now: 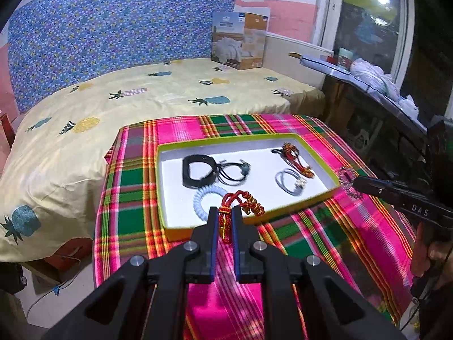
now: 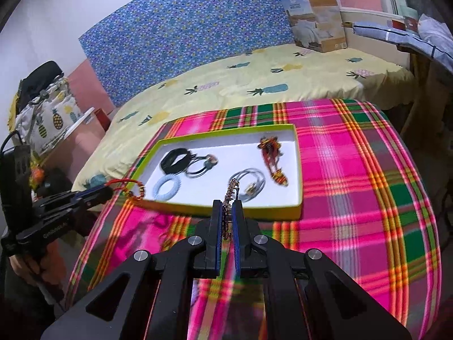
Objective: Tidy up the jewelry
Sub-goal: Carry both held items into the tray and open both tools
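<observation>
A shallow white tray with a green rim sits on the plaid table. In it lie a black band, a black cord bracelet, a pale blue coil tie, a grey bracelet and a red-gold cord bracelet. My left gripper is shut on a red and gold cord bracelet above the tray's near rim; it also shows in the right wrist view. My right gripper is shut on a pink beaded bracelet at the tray's right edge.
The table wears a pink, green and yellow plaid cloth. Behind it is a bed with a yellow pineapple sheet and a cardboard box. A cluttered shelf runs along the right under a window.
</observation>
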### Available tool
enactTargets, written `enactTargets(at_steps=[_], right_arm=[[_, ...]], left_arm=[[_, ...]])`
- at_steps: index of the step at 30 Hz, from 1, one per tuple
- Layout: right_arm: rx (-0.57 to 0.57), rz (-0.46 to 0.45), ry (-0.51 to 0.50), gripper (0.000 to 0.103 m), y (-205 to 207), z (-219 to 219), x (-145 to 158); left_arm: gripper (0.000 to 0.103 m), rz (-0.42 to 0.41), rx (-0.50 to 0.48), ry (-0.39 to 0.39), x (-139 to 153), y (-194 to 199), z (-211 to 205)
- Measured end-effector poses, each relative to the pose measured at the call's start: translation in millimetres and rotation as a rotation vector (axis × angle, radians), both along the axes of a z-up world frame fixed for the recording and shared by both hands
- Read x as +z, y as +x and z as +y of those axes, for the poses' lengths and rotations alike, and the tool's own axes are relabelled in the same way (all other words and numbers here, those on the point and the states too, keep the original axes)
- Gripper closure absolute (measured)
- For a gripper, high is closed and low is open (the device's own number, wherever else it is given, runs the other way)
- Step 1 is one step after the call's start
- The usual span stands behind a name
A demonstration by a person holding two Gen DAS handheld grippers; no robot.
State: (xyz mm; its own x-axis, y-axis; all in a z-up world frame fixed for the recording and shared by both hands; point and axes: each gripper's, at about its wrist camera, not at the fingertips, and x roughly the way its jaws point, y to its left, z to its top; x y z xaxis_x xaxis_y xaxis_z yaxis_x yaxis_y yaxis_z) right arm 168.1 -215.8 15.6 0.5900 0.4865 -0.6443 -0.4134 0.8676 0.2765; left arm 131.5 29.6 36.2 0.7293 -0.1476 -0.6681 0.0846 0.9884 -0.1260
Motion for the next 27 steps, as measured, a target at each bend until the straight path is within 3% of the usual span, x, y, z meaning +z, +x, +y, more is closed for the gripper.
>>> enactTargets(at_steps=[11, 27], right_arm=[[-0.035, 0.097, -0.047, 0.097, 62, -4, -29], [-0.049, 0.182, -0.116, 0.096, 88, -2, -44]], left_arm=[[0.094, 0.065, 0.07, 0.02, -21, 48, 20], [0.093, 0.19, 0.13, 0.07, -55, 74, 19]])
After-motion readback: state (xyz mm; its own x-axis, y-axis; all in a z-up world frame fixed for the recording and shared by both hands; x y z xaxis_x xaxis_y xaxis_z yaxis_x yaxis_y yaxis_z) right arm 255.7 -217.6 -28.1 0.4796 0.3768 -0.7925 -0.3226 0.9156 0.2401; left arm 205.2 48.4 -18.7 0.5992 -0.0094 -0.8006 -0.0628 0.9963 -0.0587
